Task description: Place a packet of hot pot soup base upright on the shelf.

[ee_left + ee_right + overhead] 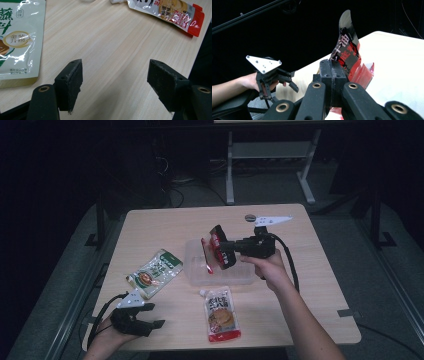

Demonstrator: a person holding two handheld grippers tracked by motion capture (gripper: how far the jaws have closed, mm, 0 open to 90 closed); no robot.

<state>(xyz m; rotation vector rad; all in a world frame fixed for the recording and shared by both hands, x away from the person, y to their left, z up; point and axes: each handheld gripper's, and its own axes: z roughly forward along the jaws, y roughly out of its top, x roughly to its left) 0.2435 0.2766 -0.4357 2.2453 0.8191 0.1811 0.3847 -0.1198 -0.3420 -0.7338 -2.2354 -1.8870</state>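
Our right gripper point(223, 251), clamped on the red-black packet point(216, 249), holds it upright directly over the clear tub point(196, 270), while our left gripper point(150, 326) rests wide, well away.

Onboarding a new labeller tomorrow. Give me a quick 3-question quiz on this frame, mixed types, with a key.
1. True or false: the right gripper is shut on the red and black pouch.
2. Multiple choice: the clear plastic tub lies where? A) on the floor B) mid-table, under the held pouch C) in the left gripper
3. Fill in: how many flat pouches lie on the wooden table itself? ____

Key
1. True; the jaws are pressed together on it.
2. B
3. Two: the green and white pouch and the red and white pouch.
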